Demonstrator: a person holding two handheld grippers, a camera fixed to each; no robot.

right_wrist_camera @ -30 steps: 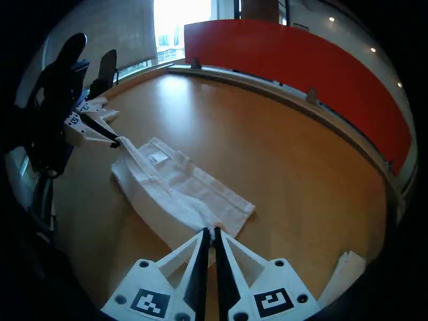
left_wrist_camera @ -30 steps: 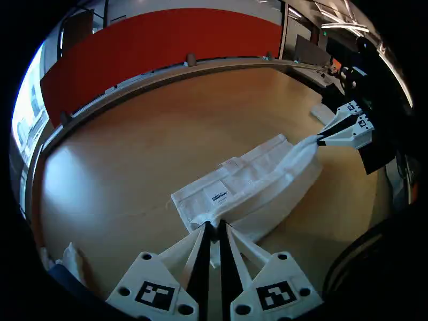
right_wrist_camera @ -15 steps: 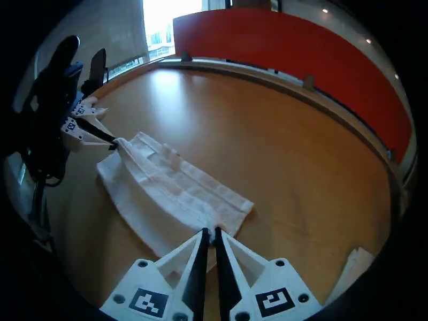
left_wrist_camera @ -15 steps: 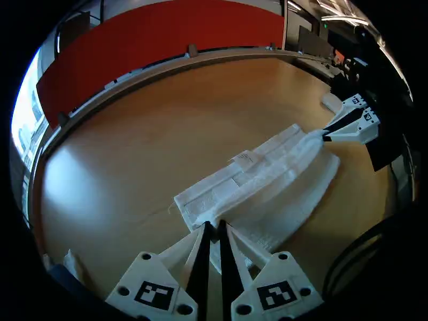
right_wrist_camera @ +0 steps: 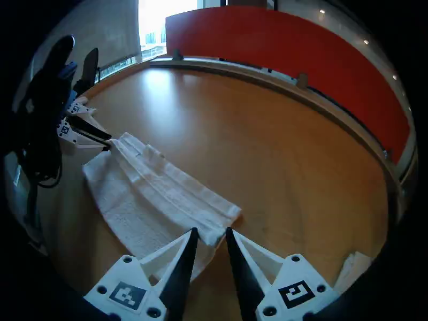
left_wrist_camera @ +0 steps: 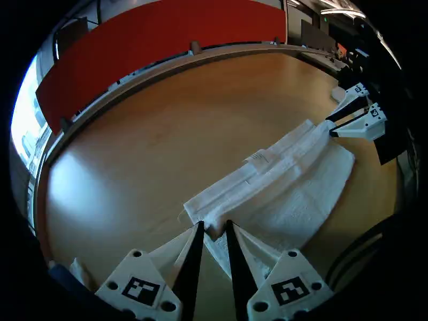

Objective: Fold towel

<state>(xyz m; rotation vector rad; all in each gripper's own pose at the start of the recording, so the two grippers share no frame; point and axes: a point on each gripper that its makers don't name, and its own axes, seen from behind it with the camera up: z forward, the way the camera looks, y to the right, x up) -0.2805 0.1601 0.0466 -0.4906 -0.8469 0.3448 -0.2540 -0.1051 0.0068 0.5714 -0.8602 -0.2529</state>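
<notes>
Towel (left_wrist_camera: 289, 187) is lying flat on the wooden table (left_wrist_camera: 150, 134), folded along its length, with the doubled edge running from one gripper to the other. Left gripper (left_wrist_camera: 212, 235) is reaching in low over the tabletop at one end. Its jaws are standing narrowly parted, and the towel's corner is sitting loose in the gap rather than being squeezed. Right gripper (right_wrist_camera: 210, 238) is pointing in from the opposite end in the same low pose, its jaws likewise apart on either side of its corner.
</notes>
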